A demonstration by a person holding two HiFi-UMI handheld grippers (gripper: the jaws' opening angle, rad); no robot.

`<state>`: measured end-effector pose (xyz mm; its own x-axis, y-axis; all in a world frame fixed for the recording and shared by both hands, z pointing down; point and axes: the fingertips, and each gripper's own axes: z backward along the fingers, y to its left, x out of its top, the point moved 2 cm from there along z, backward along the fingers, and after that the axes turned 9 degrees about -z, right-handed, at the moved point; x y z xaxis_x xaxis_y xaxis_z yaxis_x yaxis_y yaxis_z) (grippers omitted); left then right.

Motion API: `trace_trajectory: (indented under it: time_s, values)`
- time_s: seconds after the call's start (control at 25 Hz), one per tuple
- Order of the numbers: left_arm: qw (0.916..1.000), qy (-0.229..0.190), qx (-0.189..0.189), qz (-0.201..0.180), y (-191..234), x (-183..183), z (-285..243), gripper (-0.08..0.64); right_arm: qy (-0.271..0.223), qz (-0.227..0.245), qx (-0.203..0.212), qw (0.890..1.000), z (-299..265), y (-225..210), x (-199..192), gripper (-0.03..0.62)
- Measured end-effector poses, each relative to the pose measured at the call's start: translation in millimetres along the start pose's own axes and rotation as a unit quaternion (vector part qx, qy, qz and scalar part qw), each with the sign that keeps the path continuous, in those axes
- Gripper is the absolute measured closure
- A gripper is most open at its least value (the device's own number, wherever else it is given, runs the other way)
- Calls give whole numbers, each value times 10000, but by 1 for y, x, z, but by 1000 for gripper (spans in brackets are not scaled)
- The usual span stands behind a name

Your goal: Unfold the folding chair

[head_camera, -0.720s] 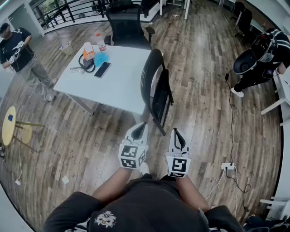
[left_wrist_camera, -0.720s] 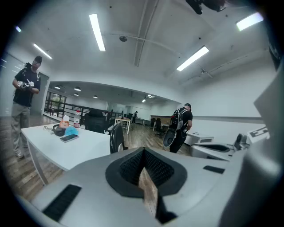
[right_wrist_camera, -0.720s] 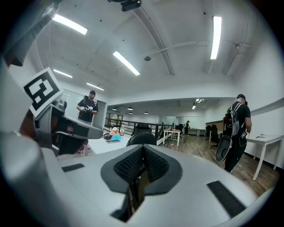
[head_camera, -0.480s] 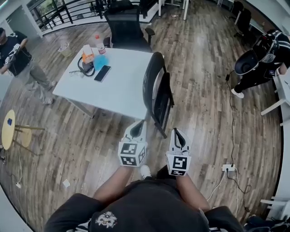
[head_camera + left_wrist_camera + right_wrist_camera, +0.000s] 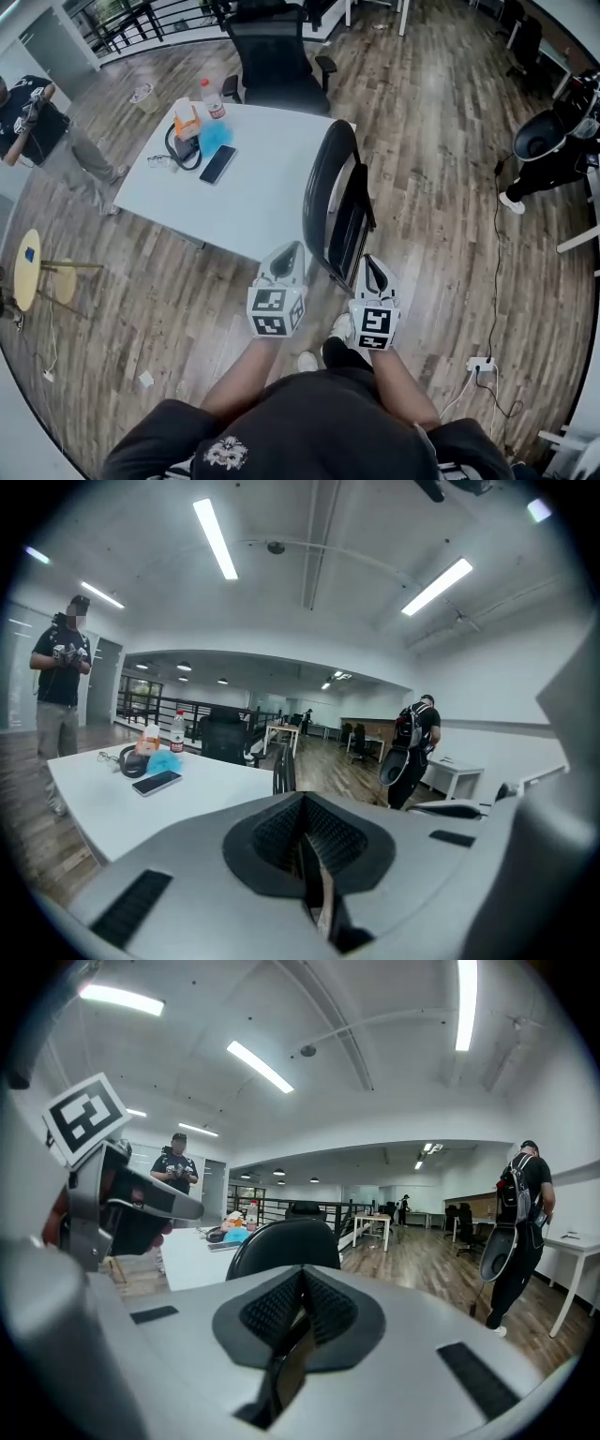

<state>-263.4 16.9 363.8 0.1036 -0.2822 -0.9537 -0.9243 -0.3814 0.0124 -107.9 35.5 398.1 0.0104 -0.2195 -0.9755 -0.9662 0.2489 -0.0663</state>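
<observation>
Chair, folding, black [image 5: 323,183]: stood upright and apparently folded flat on the wood floor at 12 o'clock from both grippers. Its curved back is close beside the near edge of the white table [image 5: 253,187], which lies at 10 o'clock.

Left gripper [image 5: 289,255]: jaws together, nothing held, short of the chair.

Right gripper [image 5: 374,272]: jaws together, nothing held, just beside the chair's lower frame.

Step judged: approach, no grip yet made.

Handling advised: both jaws are to be opened first. The back is best steadied by one gripper while the seat edge is drawn down and away by the other. Room from the table should be kept so the legs can spread.
</observation>
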Motion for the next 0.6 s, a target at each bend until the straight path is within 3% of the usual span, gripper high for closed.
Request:
trace_trajectory:
  time_s: [0.16,0.36,0.6]
  values:
    - [9998,95,136,-49,14,9,-38,555,131,73,140,9998,-49,-8,-5,577]
    - [9998,-71,184,-48,26,27,-73,554,286,-20,263,9992,-95,-18,-11,577]
    - [9984,266,364,-332,40,40,-112,531,538,-195,321,9978,-136,-35,-18,577]
